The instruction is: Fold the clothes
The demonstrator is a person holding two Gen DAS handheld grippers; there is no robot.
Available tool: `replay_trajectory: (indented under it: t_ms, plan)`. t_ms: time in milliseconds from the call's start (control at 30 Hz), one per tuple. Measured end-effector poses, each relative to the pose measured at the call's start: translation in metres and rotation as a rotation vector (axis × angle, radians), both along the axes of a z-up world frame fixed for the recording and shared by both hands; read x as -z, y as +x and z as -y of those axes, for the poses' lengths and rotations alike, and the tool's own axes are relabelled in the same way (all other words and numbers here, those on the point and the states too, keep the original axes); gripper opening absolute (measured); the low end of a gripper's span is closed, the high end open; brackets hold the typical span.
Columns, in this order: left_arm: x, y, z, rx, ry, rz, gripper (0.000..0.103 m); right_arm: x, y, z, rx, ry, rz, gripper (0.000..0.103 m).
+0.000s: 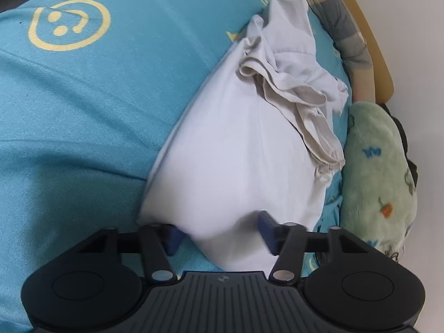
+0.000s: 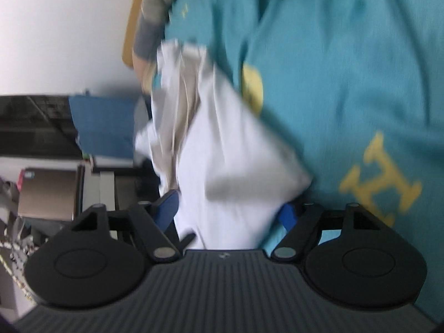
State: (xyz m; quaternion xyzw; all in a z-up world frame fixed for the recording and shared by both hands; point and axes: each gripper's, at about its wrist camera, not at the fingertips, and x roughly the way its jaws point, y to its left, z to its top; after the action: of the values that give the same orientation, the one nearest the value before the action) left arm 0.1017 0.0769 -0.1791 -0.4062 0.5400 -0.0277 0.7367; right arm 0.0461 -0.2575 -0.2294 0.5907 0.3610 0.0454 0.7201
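The white cotton garment [image 1: 236,149] lies on the bed's teal printed cover [image 1: 83,116]. Both the left gripper [image 1: 220,231] and right gripper [image 2: 231,211] have fingers spread wide around its near hem, apparently poised to pinch corners for folding.

left tongs [image 1: 220,233]: black linkage, blue pads, silver pivot pins | right tongs [image 2: 231,216]: same, ribbed grey housing

You have a white garment [image 1: 236,149] with a beige bunched part on a teal bed sheet [image 1: 83,111] printed with yellow smiley rings and letters. At the bed's edge lies a pale green plush blanket [image 1: 380,166] with blue and orange marks. Your jaws' pads are blue.
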Motion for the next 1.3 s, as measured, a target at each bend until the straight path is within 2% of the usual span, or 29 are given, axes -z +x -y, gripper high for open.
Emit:
replay_trajectory:
  t_ms: [67,167,200,233,300,600,700,867,1067,1133,1200,1300]
  plan:
    - [-0.002,0.002,-0.006,-0.024,-0.014,-0.002,0.028,0.002,0.000,0.003,0.032,-0.011,-0.011,0.061]
    - [-0.004,0.003,-0.007,-0.035,-0.024,0.026,0.020,0.004,-0.001,0.002,0.026,-0.029,-0.014,0.044]
    - [-0.007,0.003,-0.004,-0.029,-0.020,0.040,0.018,0.003,-0.001,0.000,0.021,-0.049,-0.009,0.030]
    - [-0.010,0.004,-0.002,-0.023,-0.016,0.055,0.017,0.002,-0.002,-0.001,0.016,-0.068,-0.003,0.020]
    - [-0.017,0.004,0.001,-0.015,-0.013,0.089,0.014,-0.004,-0.004,0.005,0.014,-0.089,0.022,0.015]
    - [-0.071,-0.021,-0.007,-0.011,-0.023,0.317,0.010,-0.050,-0.021,0.019,0.015,-0.166,0.224,0.010]
    - [-0.096,-0.041,-0.009,0.009,-0.025,0.389,0.009,-0.069,-0.029,0.021,0.021,-0.174,0.277,0.009]
    - [-0.138,-0.088,-0.011,0.038,-0.055,0.486,0.008,-0.117,-0.068,0.019,0.008,-0.223,0.385,0.009]
    - [-0.160,-0.169,-0.016,0.075,-0.132,0.491,0.008,-0.152,-0.150,0.025,0.006,-0.263,0.410,0.009]
    - [-0.162,-0.197,-0.015,0.083,-0.125,0.507,0.008,-0.155,-0.181,0.024,0.020,-0.267,0.405,0.009]
    - [-0.166,-0.217,-0.012,0.093,-0.086,0.535,0.008,-0.157,-0.207,0.020,0.033,-0.278,0.404,0.009]
    - [-0.173,-0.203,-0.005,0.119,-0.072,0.524,0.008,-0.163,-0.207,0.022,0.038,-0.298,0.399,0.009]
